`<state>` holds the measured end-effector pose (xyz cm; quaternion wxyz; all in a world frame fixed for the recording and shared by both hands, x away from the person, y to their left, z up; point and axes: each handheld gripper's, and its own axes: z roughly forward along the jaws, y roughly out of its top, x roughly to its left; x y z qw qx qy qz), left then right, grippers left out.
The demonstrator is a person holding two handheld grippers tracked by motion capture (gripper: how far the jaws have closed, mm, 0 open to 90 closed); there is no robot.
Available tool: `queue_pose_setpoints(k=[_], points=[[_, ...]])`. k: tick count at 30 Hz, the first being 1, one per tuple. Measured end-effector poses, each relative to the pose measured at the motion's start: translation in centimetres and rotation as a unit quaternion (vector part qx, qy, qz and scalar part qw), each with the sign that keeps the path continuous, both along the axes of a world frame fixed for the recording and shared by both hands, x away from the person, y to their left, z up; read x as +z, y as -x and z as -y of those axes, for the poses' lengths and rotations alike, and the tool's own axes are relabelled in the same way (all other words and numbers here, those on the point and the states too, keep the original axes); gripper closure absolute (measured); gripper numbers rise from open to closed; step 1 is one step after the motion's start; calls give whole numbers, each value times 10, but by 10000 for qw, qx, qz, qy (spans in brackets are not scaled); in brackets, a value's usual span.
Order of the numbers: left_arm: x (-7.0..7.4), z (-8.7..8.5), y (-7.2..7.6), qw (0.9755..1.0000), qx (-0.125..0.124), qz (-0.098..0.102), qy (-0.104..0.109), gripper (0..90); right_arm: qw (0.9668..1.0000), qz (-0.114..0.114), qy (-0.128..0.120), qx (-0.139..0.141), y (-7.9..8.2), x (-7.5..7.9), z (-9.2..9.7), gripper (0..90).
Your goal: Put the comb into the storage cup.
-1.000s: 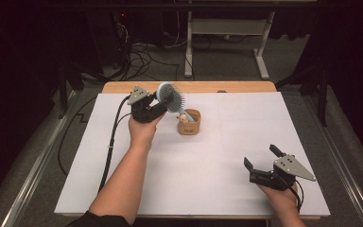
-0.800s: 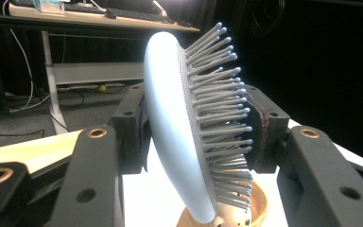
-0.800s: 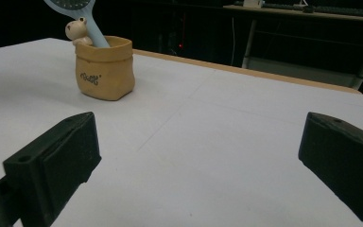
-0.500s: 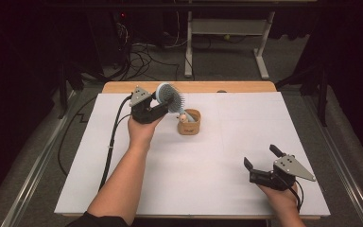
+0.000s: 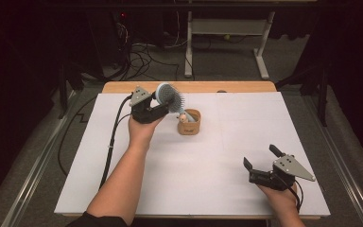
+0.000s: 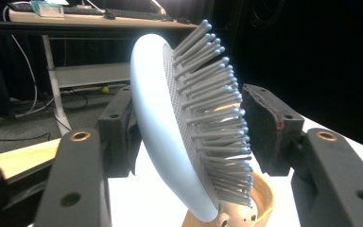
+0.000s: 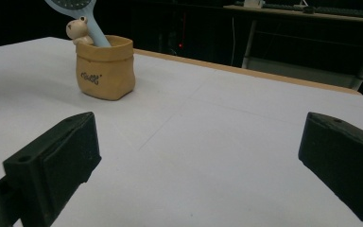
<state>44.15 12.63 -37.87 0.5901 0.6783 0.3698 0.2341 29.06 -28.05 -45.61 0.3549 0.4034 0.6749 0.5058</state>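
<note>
Little had shifted since the earlier frames: both hands kept their places, and the only change was at the left gripper (image 5: pixel 163 105), whose black jaws had just been opening around the head of the pale blue plastic paddle hairbrush (image 5: pixel 169 97). Nearest the person, the right gripper (image 5: pixel 261 162) rested near the front right of the white-covered table (image 5: pixel 208 184), its jaws spread wide with nothing between them, well apart from everything else. Farther up the table on the left, in the left gripper view, the brush head (image 6: pixel 170 137) stood tilted between the two jaws, its smooth back close against the left pad (image 6: pixel 120 127) while a gap showed between the bristle tips and the right pad (image 6: pixel 264 125), so the jaws stood apart and no longer clamped it. The brush's handle sat down in the small tan pouch-shaped holder (image 5: pixel 190 124), beside a little beige bear figure (image 7: pixel 78 29) at its rim. Beyond the table lay a wooden edge strip (image 5: pixel 189 87), cables and a desk frame (image 5: pixel 227 35). The risk, as I judged it, lay in the lean: a long, top-heavy brush in a short, light holder could tip over once the support left it, or drag the holder over with it. A jaw catching the bristles on withdrawal could also pull the brush back out or knock the holder sideways.
</note>
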Motion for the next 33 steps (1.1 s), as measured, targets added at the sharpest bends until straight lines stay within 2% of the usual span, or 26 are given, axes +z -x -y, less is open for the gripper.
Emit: queue_pose_setpoints(k=[6,10,17,24,31,33], points=[[0,1,0,10000,-21,8,-36,386,10000,5,0,4,0,0,0,1],[1,0,-1,10000,1,-72,4,312,10000,0,-4,-2,0,0,0,1],[1,1,-1,9999,29,-100,-43,265,10000,2,4,-3,0,0,0,1],[1,0,-1,9998,39,-143,-97,157,10000,-2,2,2,0,0,0,1],[2,0,3,9996,-64,-93,-267,8,10000,-22,14,7,0,-1,-1,1],[2,0,5,9993,-113,-76,-340,4,10000,-25,11,9,0,-1,-1,1]])
